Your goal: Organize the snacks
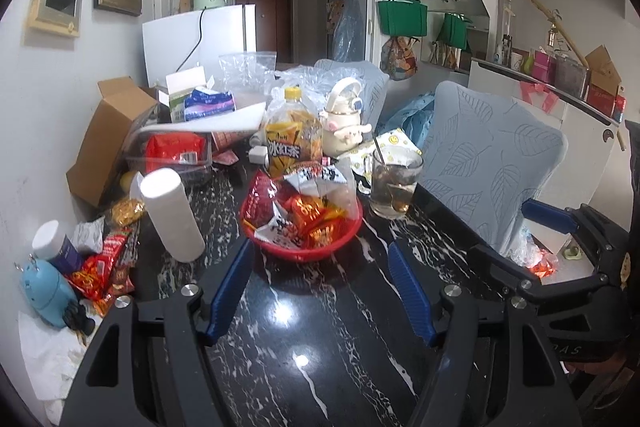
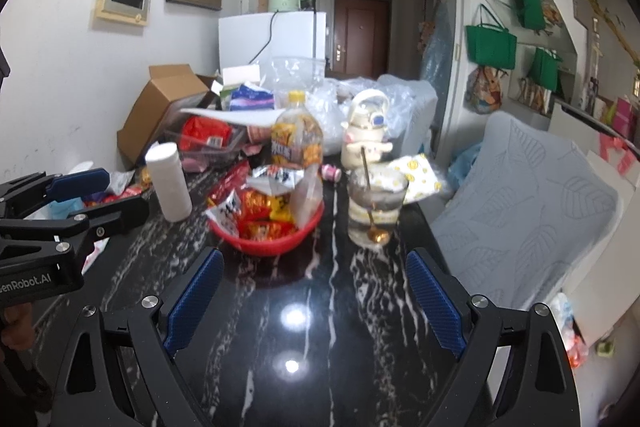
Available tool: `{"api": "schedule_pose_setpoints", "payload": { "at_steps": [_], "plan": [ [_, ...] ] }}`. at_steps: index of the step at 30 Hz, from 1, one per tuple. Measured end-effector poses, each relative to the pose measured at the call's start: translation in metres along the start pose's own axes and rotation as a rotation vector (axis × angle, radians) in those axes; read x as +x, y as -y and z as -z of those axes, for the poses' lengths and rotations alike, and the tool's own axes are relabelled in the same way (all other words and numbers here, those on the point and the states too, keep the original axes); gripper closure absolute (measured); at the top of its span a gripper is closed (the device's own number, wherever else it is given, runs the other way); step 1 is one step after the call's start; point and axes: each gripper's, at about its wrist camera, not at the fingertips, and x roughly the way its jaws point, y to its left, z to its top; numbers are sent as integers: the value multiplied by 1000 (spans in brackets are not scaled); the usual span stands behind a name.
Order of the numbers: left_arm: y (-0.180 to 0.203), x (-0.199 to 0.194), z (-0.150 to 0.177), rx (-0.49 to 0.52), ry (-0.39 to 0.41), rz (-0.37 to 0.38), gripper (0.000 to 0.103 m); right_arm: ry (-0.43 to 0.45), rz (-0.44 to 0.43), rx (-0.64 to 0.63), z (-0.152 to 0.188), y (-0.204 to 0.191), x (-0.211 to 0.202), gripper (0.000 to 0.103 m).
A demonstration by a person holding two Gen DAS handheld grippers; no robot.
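At the left edge of the black marble table (image 1: pixel 320 327), loose snack packets (image 1: pixel 104 267) lie in a heap beside a white cylinder (image 1: pixel 172 215). The left gripper (image 1: pixel 320 287) has its jaws spread and empty over the table. Ahead of it stands the red basket (image 1: pixel 320 247), full of snacks. The right gripper (image 2: pixel 316 291) is also spread wide, holding nothing, near a glass with a spoon (image 2: pixel 376 207).

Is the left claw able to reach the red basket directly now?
Probably yes. The left claw is open and empty, and only bare tabletop lies between it and the red basket.
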Motion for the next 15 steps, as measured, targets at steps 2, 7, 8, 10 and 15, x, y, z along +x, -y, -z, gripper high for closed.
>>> {"api": "schedule_pose_setpoints", "payload": {
  "at_steps": [2,7,8,10,15],
  "plan": [
    [1,3,2,-7,-12,5,35,-12,-4,2,5,1,2,9],
    [3,6,6,-15,-30,13,35,-23,-5,13,9,5,2,9],
    [3,6,6,-16,-31,13,35,-23,-4,15,9,6,2,9],
    [3,7,7,-20,-38,12,35,-24,-5,15,9,6,2,9],
    [1,7,7,-29,-41,6,35,-27,-14,17,8,6,4,9]
  ]
}}
